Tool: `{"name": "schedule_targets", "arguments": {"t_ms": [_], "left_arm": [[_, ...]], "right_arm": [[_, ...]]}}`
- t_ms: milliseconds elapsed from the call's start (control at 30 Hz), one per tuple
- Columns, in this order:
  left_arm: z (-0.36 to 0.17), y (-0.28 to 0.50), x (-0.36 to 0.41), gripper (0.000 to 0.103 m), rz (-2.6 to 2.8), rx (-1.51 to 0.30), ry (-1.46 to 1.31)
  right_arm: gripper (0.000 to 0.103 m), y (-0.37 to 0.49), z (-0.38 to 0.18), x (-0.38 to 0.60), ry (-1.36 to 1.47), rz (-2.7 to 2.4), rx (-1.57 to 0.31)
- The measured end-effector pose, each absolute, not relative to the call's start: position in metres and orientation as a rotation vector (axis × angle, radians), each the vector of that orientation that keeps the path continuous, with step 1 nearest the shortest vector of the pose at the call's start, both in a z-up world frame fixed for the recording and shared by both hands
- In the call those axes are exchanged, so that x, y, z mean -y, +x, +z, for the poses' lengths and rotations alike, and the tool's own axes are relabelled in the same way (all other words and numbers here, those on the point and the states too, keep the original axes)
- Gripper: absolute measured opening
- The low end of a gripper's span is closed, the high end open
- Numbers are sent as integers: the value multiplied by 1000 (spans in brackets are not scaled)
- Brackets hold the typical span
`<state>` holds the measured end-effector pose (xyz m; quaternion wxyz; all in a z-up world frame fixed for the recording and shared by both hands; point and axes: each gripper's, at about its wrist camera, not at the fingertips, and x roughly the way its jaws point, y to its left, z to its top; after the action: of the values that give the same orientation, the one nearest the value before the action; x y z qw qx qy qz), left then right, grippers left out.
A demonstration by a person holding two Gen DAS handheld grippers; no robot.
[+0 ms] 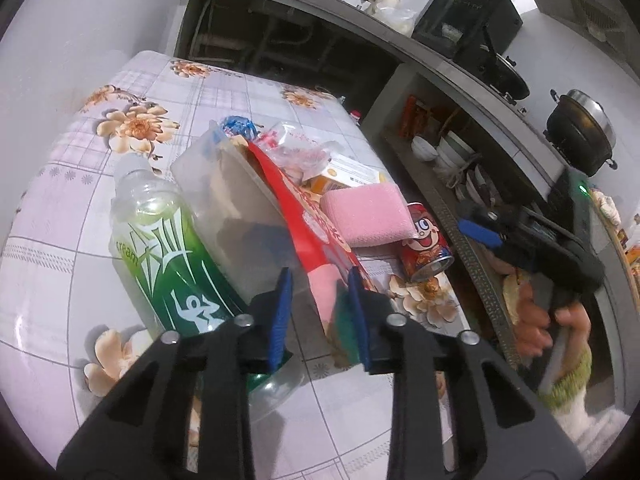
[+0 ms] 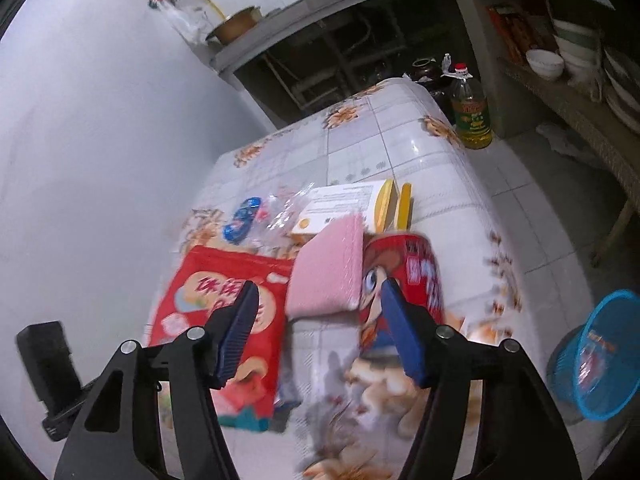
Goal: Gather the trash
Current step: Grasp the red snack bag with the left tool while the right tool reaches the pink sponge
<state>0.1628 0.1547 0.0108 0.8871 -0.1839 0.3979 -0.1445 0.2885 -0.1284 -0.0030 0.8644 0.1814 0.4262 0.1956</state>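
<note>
Left gripper point(image 1: 320, 312) hangs with jaws spread, red bag point(image 1: 316, 232) between them. Right gripper point(image 2: 320, 332) has jaws spread wide, pink sponge point(image 2: 328, 272) and can point(image 2: 404, 276) just ahead.

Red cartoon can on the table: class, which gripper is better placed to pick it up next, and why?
Probably right. The right gripper is open, one finger already beside the red can; the blue basket is on that side.

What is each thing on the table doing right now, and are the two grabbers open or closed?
left gripper: open, holding nothing
right gripper: open, holding nothing
green bottle: lying down, cap on
red can: lying on its side
red snack bag: lying flat
pink sponge: resting against the can
blue basket: on the floor, tilted
</note>
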Motion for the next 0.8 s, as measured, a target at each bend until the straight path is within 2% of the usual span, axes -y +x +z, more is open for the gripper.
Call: {"name": "schedule_targets", "arguments": {"t_ms": [67,333,800], "left_arm": [[11,161,-156,15,-311,-825,-392],[18,154,-159,7,-338,-778,-415],[21,150,-160,6,-348,-750,-403]], "right_arm": [[62,300,-2,127,347,404,-907],[62,370,-11,114,234,441,-1037],[62,399,-38,81,115,459,-1176]]}}
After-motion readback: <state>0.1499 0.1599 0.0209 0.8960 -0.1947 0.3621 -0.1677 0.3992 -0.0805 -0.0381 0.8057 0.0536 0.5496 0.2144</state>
